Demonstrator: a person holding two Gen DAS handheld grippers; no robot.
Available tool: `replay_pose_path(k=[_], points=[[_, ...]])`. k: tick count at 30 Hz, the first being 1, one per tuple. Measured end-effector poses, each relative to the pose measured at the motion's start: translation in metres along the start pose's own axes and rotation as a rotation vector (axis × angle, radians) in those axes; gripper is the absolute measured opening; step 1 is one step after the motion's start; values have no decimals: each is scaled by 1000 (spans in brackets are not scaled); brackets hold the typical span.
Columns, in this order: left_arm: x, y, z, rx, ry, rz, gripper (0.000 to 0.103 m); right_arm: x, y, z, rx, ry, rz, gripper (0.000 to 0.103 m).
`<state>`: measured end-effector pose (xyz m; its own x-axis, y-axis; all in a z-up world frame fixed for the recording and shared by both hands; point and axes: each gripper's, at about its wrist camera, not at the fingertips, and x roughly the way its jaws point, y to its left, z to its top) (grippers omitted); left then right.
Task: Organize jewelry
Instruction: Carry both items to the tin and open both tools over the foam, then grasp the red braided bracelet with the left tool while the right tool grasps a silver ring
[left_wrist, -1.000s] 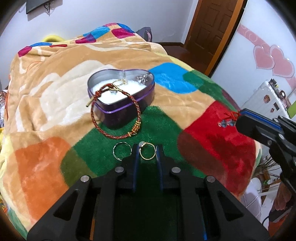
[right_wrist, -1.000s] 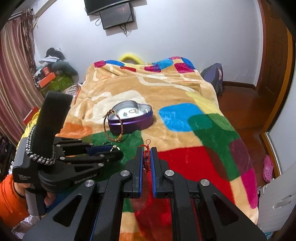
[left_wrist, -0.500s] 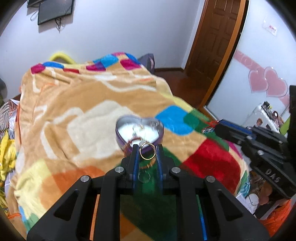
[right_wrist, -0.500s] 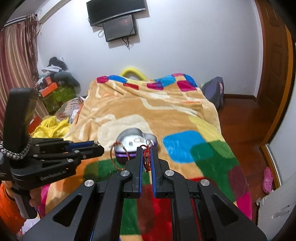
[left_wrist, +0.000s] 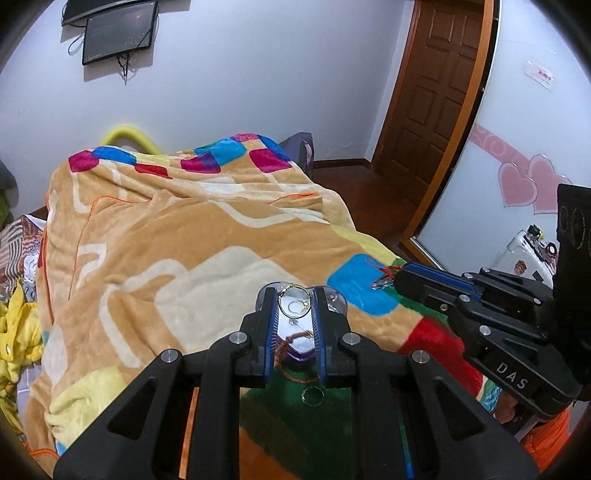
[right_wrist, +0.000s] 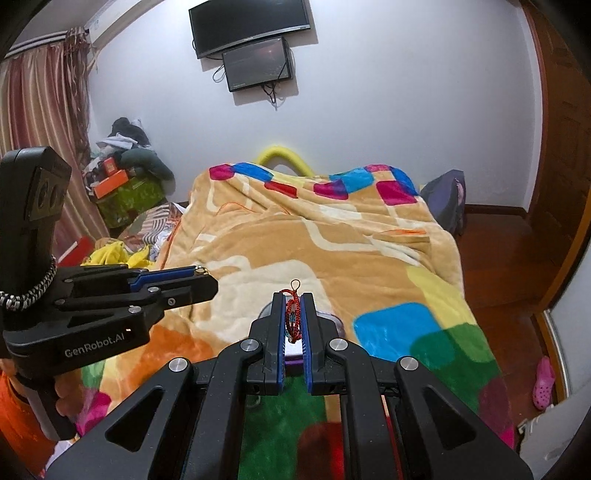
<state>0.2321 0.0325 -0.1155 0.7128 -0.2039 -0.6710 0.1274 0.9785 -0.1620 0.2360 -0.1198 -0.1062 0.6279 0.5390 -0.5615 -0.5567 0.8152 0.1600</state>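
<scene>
My left gripper (left_wrist: 293, 297) is shut on a thin gold ring (left_wrist: 294, 303), held in the air above the bed. Behind its fingers stands the purple heart-shaped tin (left_wrist: 335, 300), mostly hidden. A red braided bracelet (left_wrist: 295, 339) leans on the tin's front. A silver ring (left_wrist: 312, 396) lies on the green patch of the blanket. My right gripper (right_wrist: 293, 299) is shut on a small red cord charm (right_wrist: 293, 318), and the tin (right_wrist: 333, 320) peeks out behind it. In the left wrist view the right gripper (left_wrist: 400, 277) hovers at the right with the charm (left_wrist: 382, 277).
A patchwork fleece blanket (left_wrist: 177, 236) covers the bed. A wooden door (left_wrist: 436, 92) and bare floor are on the right, with a pink shoe (right_wrist: 545, 380) there. Piled clothes and boxes (right_wrist: 122, 173) sit at the left. Two screens (right_wrist: 255, 44) hang on the wall.
Both grippers have risen from the blanket and tipped up. The gold ring left the green patch in the left gripper. The tin now sits behind the fingers.
</scene>
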Motion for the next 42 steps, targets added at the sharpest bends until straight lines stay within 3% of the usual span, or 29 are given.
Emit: replay_pose_path(k=[11, 26, 33, 42], points=[[35, 14, 3, -6, 45, -6, 17, 39, -6, 1, 28, 49, 28, 7], [89, 25, 0, -24, 157, -55, 17, 87, -22, -12, 49, 202, 46, 7], [95, 25, -1, -38, 176, -70, 17, 93, -27, -13, 70, 240, 64, 7], [71, 23, 0, -15, 146, -37, 21, 83, -23, -10, 66, 238, 54, 11]])
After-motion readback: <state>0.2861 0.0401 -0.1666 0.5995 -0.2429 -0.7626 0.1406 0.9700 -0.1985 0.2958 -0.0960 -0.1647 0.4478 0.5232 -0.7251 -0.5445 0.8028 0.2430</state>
